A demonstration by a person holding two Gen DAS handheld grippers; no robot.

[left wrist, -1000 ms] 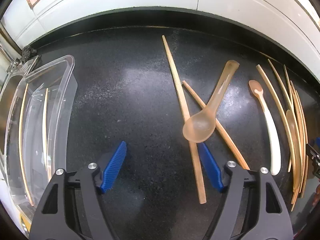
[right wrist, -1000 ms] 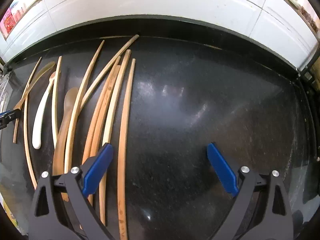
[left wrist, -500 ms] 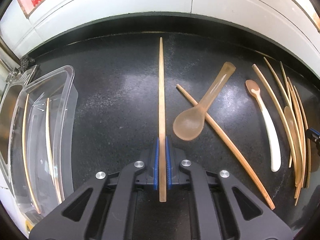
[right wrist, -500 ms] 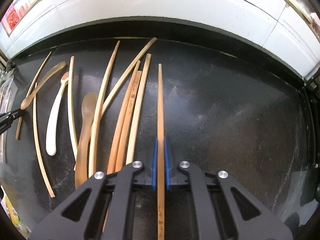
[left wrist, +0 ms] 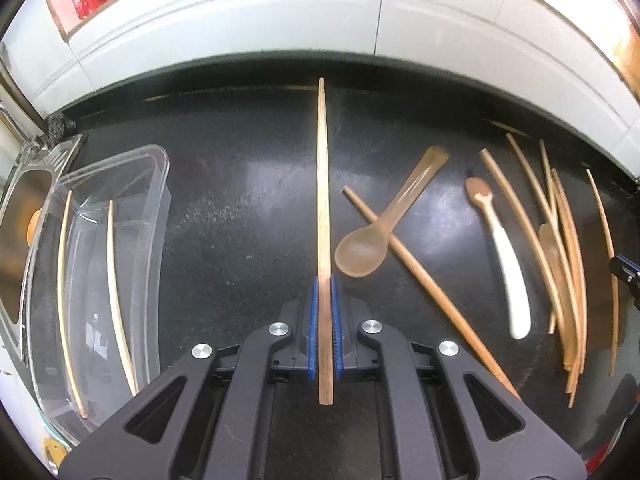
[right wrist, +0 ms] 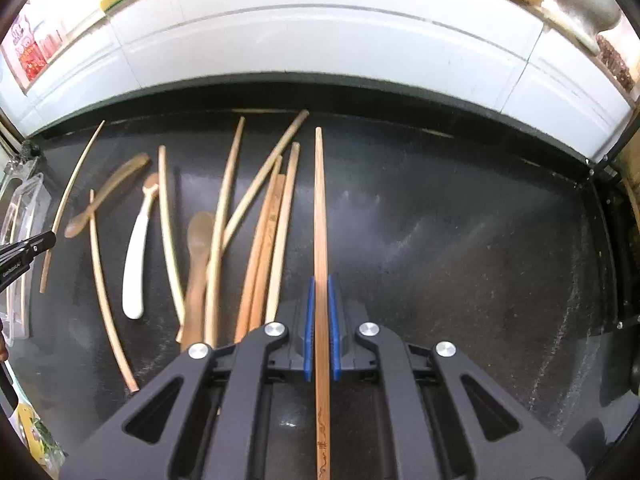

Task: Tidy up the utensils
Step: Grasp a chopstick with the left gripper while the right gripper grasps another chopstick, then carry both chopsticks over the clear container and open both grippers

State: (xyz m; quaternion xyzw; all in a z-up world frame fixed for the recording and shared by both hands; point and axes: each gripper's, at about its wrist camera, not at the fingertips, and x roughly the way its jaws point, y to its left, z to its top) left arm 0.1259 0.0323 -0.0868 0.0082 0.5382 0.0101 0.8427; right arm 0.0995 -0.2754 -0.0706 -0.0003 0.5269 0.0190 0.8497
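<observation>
My left gripper [left wrist: 325,280] is shut on a light wooden chopstick [left wrist: 323,184] that points straight ahead above the black counter. My right gripper [right wrist: 319,280] is shut on a darker wooden chopstick [right wrist: 319,208], also pointing ahead. A clear plastic bin [left wrist: 156,216] at the left holds two chopsticks [left wrist: 116,280]. On the counter lie a translucent brown spoon [left wrist: 372,240] across a chopstick [left wrist: 432,292], a white-handled spoon [left wrist: 508,272] and a bundle of several chopsticks [left wrist: 560,264]. The bundle also shows in the right wrist view [right wrist: 260,240], left of my gripper.
A white tiled wall [left wrist: 320,20] runs behind the counter. A steel sink [left wrist: 24,208] lies left of the bin. A dark wooden spoon [right wrist: 198,256] lies among the chopsticks. The left gripper's tip [right wrist: 36,244] shows at the left edge of the right wrist view.
Both grippers closed on a chopstick each and have lifted them off the counter. Since half a second ago both have risen a little higher.
</observation>
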